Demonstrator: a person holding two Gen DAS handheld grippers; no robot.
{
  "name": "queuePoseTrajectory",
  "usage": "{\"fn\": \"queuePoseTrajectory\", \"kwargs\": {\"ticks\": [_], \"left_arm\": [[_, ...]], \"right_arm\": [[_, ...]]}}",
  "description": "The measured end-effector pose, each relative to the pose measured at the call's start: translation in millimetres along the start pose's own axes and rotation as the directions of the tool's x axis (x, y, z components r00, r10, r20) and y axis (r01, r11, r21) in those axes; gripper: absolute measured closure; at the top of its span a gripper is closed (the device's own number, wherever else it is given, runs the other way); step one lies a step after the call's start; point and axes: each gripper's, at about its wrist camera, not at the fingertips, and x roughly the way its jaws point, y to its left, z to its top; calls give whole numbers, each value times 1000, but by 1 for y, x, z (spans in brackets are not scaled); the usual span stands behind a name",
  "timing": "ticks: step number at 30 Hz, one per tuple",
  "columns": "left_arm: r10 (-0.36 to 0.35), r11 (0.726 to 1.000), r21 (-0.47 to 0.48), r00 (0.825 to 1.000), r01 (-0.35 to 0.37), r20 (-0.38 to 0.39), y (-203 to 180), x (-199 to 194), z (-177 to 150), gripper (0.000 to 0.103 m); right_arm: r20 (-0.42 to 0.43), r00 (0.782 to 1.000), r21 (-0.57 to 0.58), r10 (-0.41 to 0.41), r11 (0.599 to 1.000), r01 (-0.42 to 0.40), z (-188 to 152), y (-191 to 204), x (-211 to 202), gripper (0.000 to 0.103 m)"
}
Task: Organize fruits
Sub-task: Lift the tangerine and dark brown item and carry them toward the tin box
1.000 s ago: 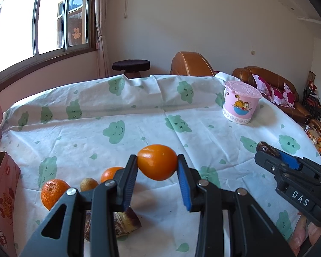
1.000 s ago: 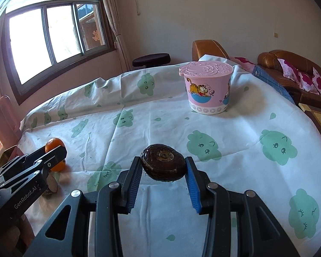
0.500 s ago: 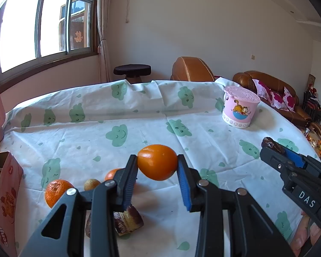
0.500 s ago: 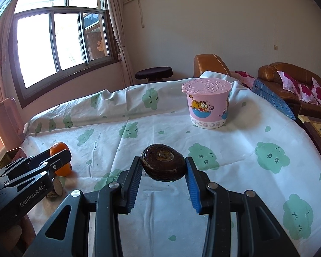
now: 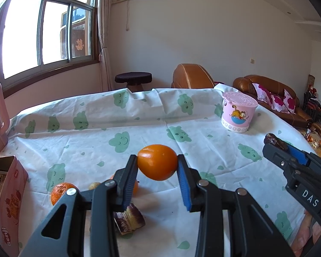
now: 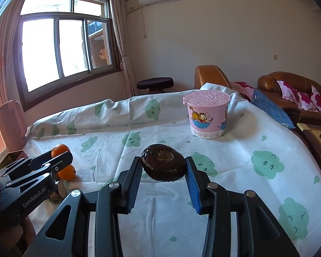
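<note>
Left-wrist camera looks out over the left gripper, whose jaws are clamped on an orange held clear above the table. From that side you also see what the other camera mostly misses: a rougher orange on the cloth near the bottom left, a small tan fruit beside it, another orange fruit half hidden behind the left jaw, and a cut, dark-skinned piece lying under the gripper. A pink printed carton stands at the left edge. The right gripper comes in from the right edge of this view, only a dark tip of its load showing.

Seen from the right wrist, the right gripper is closed on a dark brown, flattish round fruit with a rough pale ring on top, also held above the cloth. Here the left gripper appears at the lower left with its orange at the tip and a second orange on the cloth just behind it.

Both views show the pink lidded cartoon bucket standing far across the table on the white cloth with green clouds, with open cloth between it and the grippers. A dark stool and brown leather seats stand beyond the table.

The held orange is smooth, glossy and slightly oval.
</note>
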Motion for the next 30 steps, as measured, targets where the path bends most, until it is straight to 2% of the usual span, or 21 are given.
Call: {"fn": "queuePoseTrajectory", "kwargs": {"ticks": [30], "left_arm": [[46, 998, 46, 994, -51, 104, -6, -27, -6, 65]], "right_arm": [[170, 985, -53, -11, 998, 20, -4, 11, -31, 60]]}}
